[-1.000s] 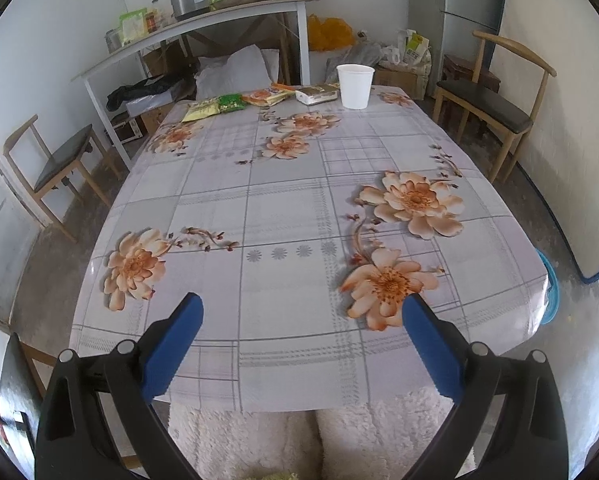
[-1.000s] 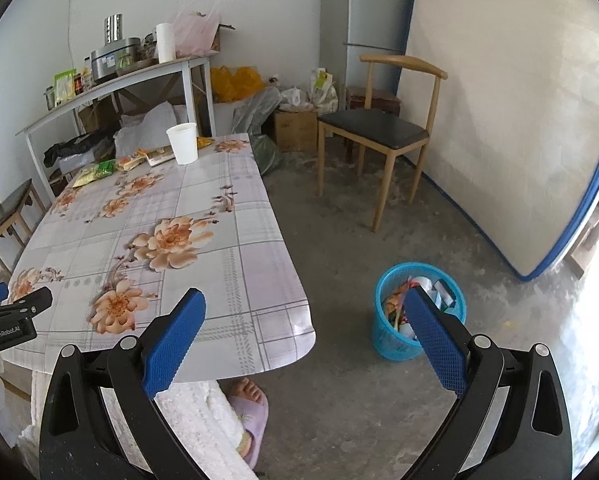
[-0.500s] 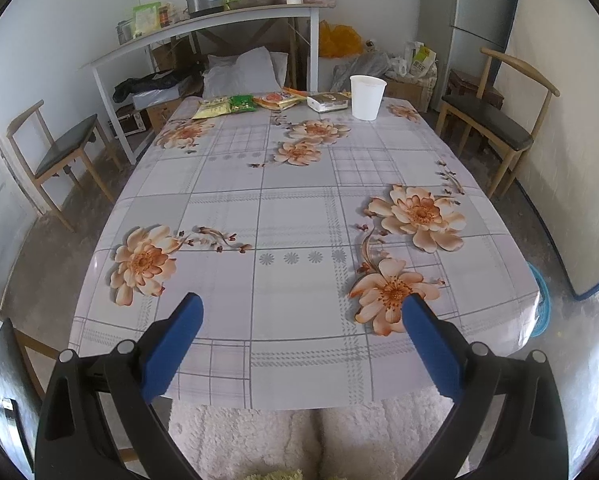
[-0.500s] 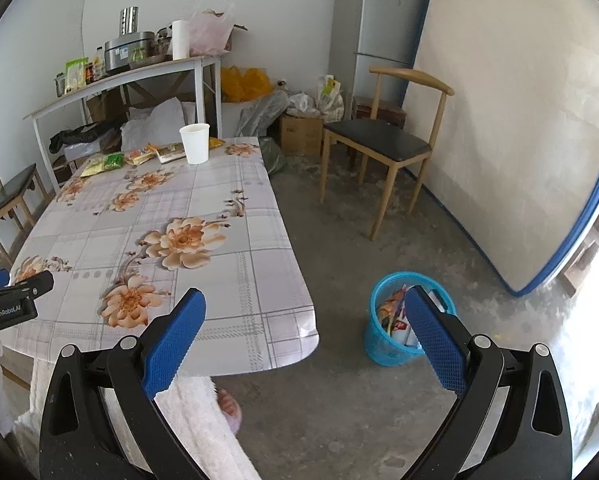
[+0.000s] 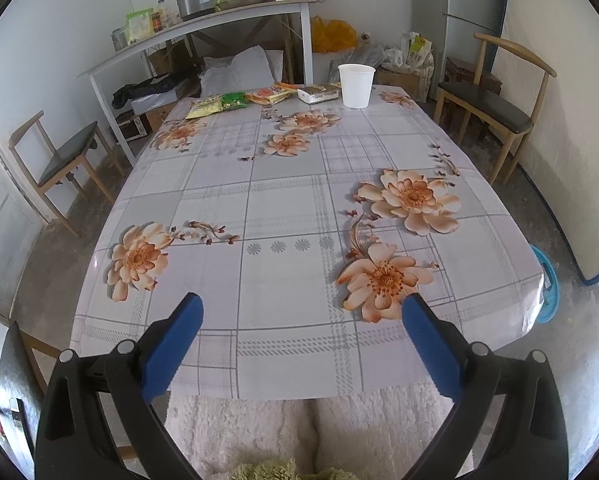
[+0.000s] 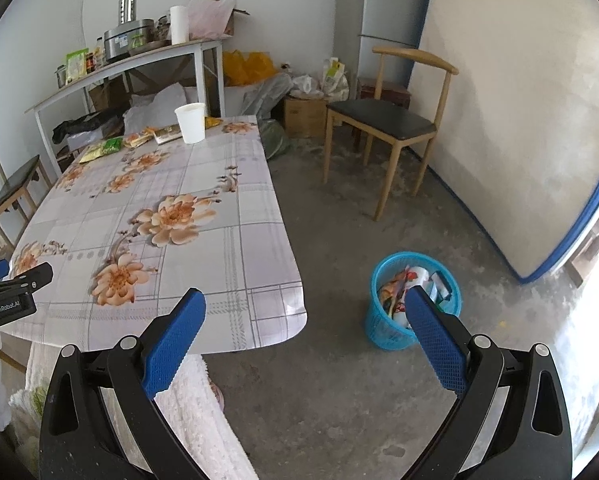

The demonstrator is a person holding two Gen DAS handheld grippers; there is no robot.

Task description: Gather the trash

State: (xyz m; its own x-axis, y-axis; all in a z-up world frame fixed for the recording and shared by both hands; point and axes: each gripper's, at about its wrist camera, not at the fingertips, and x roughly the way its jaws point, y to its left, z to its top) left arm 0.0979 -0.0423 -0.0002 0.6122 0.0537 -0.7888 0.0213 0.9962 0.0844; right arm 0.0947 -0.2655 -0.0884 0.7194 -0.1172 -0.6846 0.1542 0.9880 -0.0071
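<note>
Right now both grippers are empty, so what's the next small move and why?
Probably reach the left gripper forward toward the far end of the table. The white paper cup and snack wrappers lie there, while the blue basket on the floor already holds trash.

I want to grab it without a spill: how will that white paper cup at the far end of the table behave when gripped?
The white paper cup looks thin-walled, so it would probably crumple under a hard squeeze. Standing tall and upright, it seems light and apt to tip if nudged.

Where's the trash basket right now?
The blue basket stands on the concrete floor off the table's near right corner, in the right wrist view, already holding wrappers; the left wrist view catches only its rim.
</note>
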